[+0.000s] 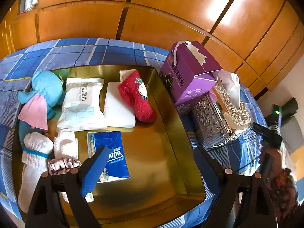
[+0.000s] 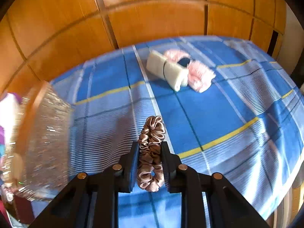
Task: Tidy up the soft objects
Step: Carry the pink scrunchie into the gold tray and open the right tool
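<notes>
Between right gripper (image 2: 150, 163) pads: satin scrunchie (image 2: 151, 152), clamped mid-band; light, squashy, slippery, so pinch bunched folds. Left gripper (image 1: 152, 163) fingers apart over gold tray (image 1: 171, 133).

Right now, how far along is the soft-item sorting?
Done: gold tray already holds the red sock, blue plush, wipes pack and tissue pack. In hand: right tongs clamp a brown scrunchie; left tongs open. Left: the white-and-pink bundle on the bedsheet.
</notes>
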Motion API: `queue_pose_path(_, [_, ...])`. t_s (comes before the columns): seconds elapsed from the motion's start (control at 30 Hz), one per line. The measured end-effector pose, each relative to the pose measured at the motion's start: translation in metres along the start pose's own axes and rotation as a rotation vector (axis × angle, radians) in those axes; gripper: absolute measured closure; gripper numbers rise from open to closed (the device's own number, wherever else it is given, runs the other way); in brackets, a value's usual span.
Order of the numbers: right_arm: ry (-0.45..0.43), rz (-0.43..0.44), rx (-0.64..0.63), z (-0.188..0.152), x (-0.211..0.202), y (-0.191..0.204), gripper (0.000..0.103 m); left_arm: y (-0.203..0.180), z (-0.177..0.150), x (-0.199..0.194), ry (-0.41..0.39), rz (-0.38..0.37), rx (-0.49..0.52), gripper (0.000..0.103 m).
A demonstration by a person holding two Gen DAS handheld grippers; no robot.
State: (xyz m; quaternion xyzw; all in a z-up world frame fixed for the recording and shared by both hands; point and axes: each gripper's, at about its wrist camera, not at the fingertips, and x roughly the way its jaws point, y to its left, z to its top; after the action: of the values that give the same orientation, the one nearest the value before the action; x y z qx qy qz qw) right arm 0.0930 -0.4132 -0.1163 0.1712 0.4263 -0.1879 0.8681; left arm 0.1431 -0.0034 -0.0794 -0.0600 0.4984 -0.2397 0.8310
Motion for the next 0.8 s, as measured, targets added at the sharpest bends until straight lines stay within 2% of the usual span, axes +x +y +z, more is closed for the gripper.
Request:
queue_pose_path(0.07, [-0.04, 0.048, 0.012, -0.001, -0.024, 0.004, 0.081, 0.001, 0.0, 0.001, 0.0, 0.001, -0.002, 0.012])
queue_pose_path(0.2, [-0.122, 0.206, 0.003, 0.0, -0.074, 0.03, 0.081, 0.001, 0.0, 0.002, 0.003, 0.003, -0.004, 0.012])
queue_pose_path(0.33, [-0.169, 0.427, -0.107, -0.006, -0.118, 0.086, 0.081, 0.002, 0.0, -0.002, -0.007, 0.003, -0.01, 0.012])
queue_pose_path(0.4, [-0.156, 0.488, -0.176, -0.014, -0.125, 0.115, 0.081, 0.005, 0.002, -0.009, -0.026, 0.007, -0.016, 0.012])
queue_pose_path(0.5, [-0.094, 0.579, -0.287, -0.03, -0.121, 0.171, 0.081, 0.015, 0.008, -0.022, -0.068, 0.015, -0.035, 0.012])
queue_pose_path(0.67, [0.012, 0.607, -0.393, -0.06, -0.088, 0.24, 0.079, 0.041, 0.015, -0.047, -0.146, 0.05, -0.104, 0.005])
queue_pose_path(0.8, [0.086, 0.592, -0.454, -0.078, -0.048, 0.279, 0.078, 0.062, 0.016, -0.059, -0.173, 0.065, -0.158, 0.005])
